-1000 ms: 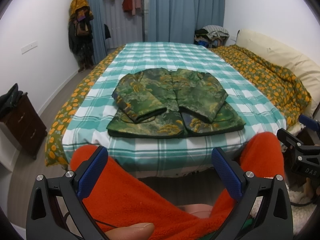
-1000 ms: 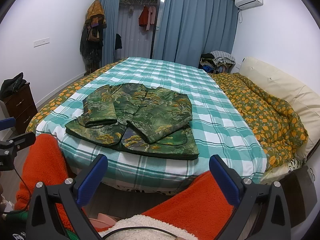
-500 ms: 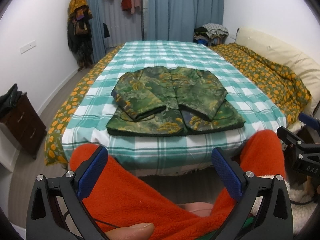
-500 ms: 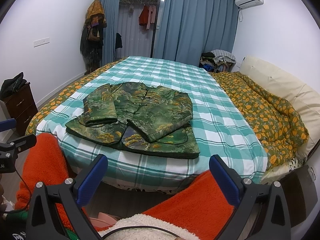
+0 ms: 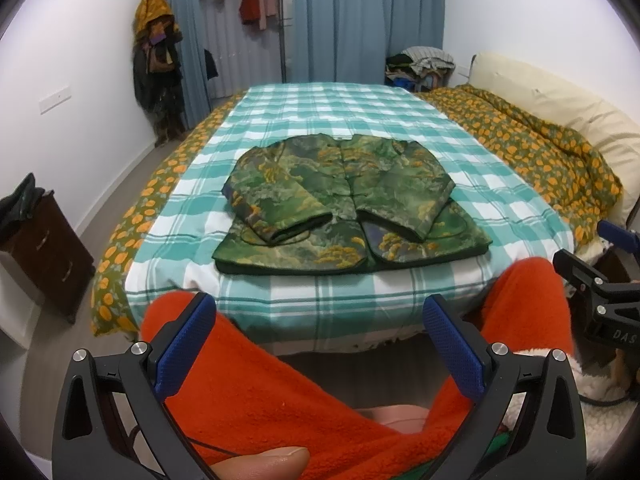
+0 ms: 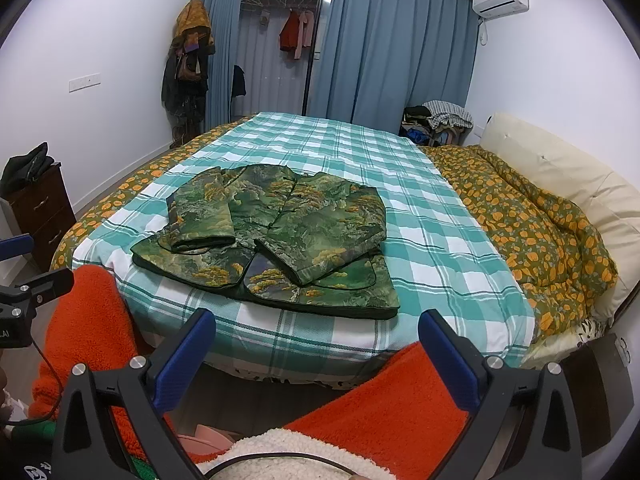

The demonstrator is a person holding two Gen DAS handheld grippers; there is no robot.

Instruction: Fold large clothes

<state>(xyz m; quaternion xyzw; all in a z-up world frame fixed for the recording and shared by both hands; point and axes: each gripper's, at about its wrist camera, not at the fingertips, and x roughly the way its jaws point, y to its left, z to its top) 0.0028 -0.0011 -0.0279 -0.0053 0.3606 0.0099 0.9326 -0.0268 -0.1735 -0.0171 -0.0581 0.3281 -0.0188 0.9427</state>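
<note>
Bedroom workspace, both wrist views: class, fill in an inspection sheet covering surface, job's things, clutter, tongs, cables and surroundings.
Surface: bed with checked sheet, flat.
Job's things: jacket lying near the bed's front edge, both sleeves folded over its front.
Clutter: quilt bunched along the bed's right side.
Tongs: left tongs open, empty; right tongs open, empty; both short of the bed.
Cables: cable by the left tongs' body.
Surroundings: curtains, clothes rack, dresser.

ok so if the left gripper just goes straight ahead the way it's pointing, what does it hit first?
Probably the near edge of the bed, where the teal checked sheet hangs over. The left gripper is open, over orange-clad legs. The green patterned jacket lies farther on; depth is unclear.
</note>
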